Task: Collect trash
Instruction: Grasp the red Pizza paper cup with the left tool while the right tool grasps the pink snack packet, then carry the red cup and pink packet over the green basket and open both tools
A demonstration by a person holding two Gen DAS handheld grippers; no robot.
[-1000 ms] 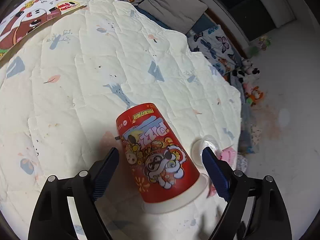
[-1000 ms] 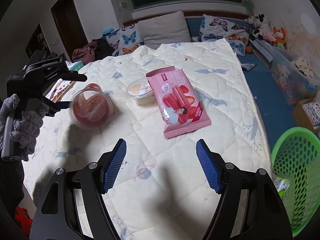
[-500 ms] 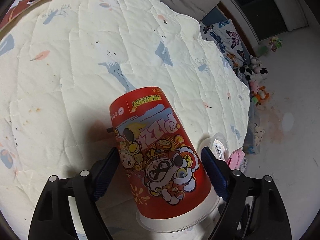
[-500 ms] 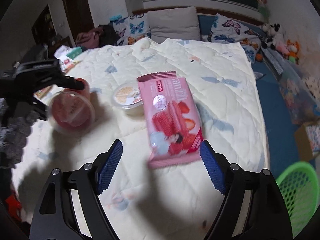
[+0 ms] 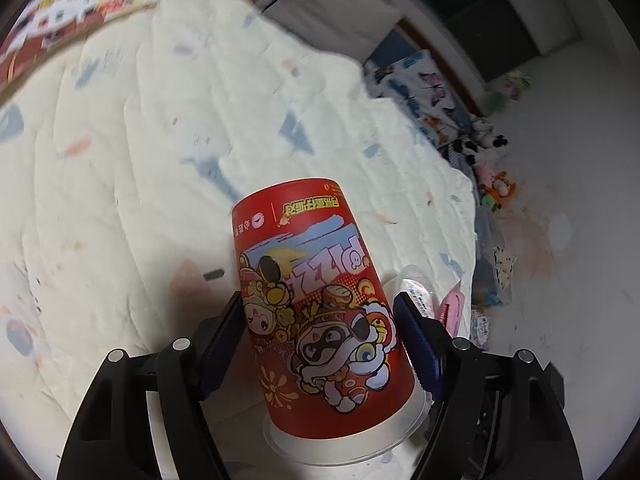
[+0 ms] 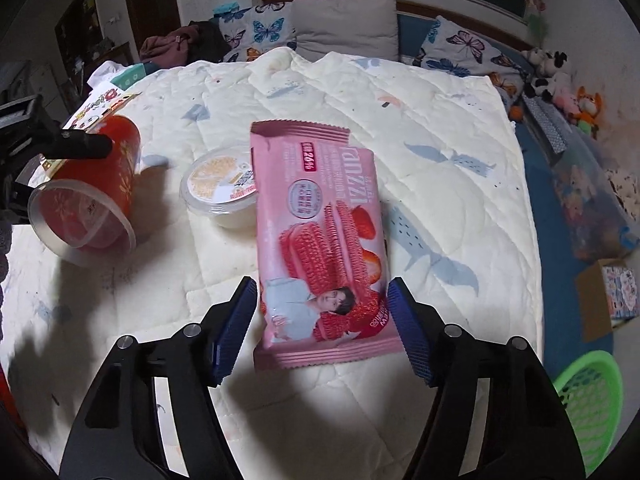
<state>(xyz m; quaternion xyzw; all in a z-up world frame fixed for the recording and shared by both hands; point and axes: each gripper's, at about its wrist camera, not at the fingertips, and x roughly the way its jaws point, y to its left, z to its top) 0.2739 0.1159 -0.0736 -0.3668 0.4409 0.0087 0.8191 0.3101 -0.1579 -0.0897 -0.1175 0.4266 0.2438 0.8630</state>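
Observation:
A red cartoon-printed paper cup (image 5: 320, 308) with a clear lid lies on its side on the cream quilt (image 5: 140, 140). My left gripper (image 5: 320, 336) is shut on the red cup, its blue pads against both sides. The cup (image 6: 94, 196) also shows at the left of the right wrist view. A pink wafer packet (image 6: 320, 240) lies flat on the quilt. My right gripper (image 6: 320, 320) is open, its fingers on either side of the packet's near end. A small clear plastic tub (image 6: 220, 192) sits just left of the packet.
A green mesh basket (image 6: 592, 400) stands on the floor at the lower right, beside the bed. Butterfly pillows (image 6: 264, 32) and a grey cushion (image 6: 344, 20) lie at the head. Plush toys (image 6: 560, 80) and a cardboard box (image 6: 612, 296) sit to the right.
My left gripper closed in onto the red cup. My right gripper moved forward and down over the pink packet, which now lies between its open fingers.

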